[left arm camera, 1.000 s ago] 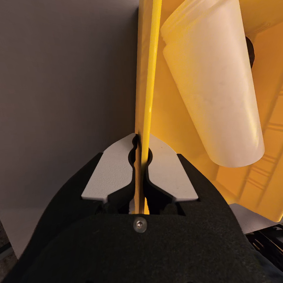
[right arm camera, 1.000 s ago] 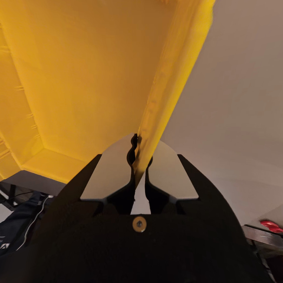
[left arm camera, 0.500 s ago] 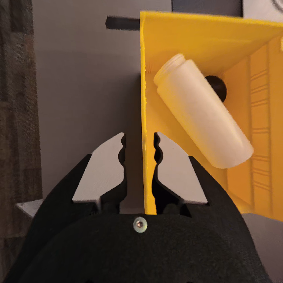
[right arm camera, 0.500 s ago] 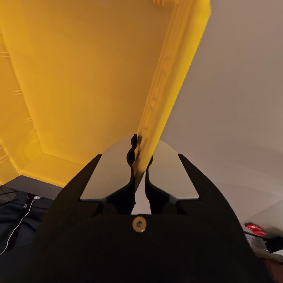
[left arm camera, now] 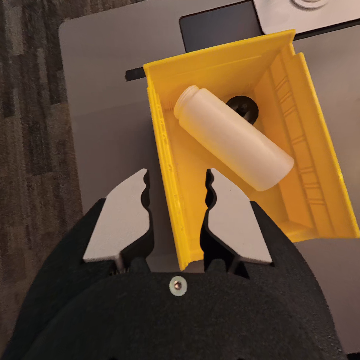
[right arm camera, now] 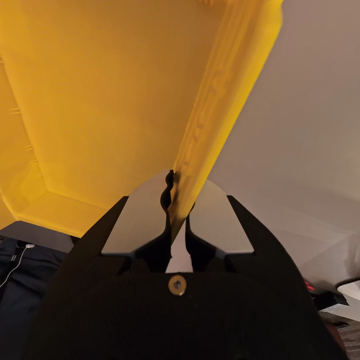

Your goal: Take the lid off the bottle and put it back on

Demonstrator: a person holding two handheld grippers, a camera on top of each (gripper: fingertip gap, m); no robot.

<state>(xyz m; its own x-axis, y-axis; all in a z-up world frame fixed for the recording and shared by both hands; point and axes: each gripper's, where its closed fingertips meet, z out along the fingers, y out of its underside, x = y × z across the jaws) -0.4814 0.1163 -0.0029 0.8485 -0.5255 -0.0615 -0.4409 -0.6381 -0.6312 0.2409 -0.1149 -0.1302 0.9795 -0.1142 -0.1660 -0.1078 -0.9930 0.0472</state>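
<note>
A yellow bin (left arm camera: 214, 64) stands on the grey table (left arm camera: 107, 97). A white translucent bottle (left arm camera: 233, 140) lies on its side in the bin, its threaded neck bare and pointing to the far left. A black lid (left arm camera: 247, 107) lies behind it on the bin's floor. My left gripper (left arm camera: 177, 171) is open, and its fingers straddle the bin's left wall without touching it. My right gripper (right arm camera: 185, 187) is shut on the bin's (right arm camera: 116, 78) right wall, near the rim. The bottle is hidden in the right wrist view.
A dark flat panel (left arm camera: 214, 29) and a white object (left arm camera: 311, 15) lie at the table's far side. Carpet (left arm camera: 29, 116) shows past the table's left edge. In the right wrist view a red item (right arm camera: 309, 290) lies low right.
My left gripper has let go of the bin's left wall, opened wide and drawn back, so the whole bin shows. My right gripper stays shut on the right wall.
</note>
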